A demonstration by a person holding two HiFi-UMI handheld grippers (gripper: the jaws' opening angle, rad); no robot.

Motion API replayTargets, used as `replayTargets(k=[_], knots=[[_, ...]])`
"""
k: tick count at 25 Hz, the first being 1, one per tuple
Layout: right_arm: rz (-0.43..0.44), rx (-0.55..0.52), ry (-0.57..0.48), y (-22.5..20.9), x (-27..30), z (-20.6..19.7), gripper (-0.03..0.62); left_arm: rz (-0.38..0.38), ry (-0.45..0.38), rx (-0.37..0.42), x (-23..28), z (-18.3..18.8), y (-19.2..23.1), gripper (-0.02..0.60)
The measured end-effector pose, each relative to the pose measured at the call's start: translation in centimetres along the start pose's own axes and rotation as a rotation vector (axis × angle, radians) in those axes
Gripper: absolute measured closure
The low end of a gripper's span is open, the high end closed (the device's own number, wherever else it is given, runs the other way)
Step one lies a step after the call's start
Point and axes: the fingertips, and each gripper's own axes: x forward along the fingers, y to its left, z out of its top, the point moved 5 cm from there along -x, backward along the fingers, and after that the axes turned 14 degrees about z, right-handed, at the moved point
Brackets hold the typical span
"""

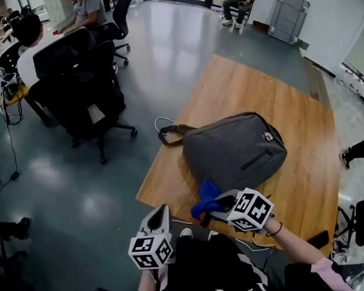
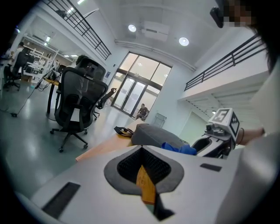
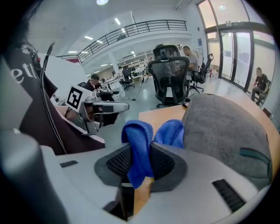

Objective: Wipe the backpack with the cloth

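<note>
**Blue cloth pinched at the near edge of the backpack**

Grips a bunched blue cloth in the right gripper, fingers pressed on it from both sides, two lobes of fabric bulging out past the fingertips. Brings that cloth right up to the near edge of the grey backpack, lying flat just ahead and to the right of those fingers on the wooden desk. Cannot tell whether cloth and bag actually touch. Shows a dark zip line on the bag's upper face. Shows also a brown strap curling off the far side, well beyond the fingers, toward the desk's corner.

Holds the left gripper just beside the right one, at the desk's near edge and short of the bag. Has its fingers drawn together with nothing between them. Looks past those fingers across grey floor to a black office chair, with seated people further off.
</note>
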Motion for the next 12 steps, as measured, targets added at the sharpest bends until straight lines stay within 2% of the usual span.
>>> replayTargets(k=[6,12], knots=[[-0.012,0.078,-0.073,1.7,0.0,-2.5,0.49,-0.05,0.02,0.03,0.5,-0.6,-1.6,0.583],[-0.051,0.146,-0.184,2.5,-1.8,-4.3,0.49,-0.068,0.031,0.06,0.5,-1.4,-3.1,0.583]])
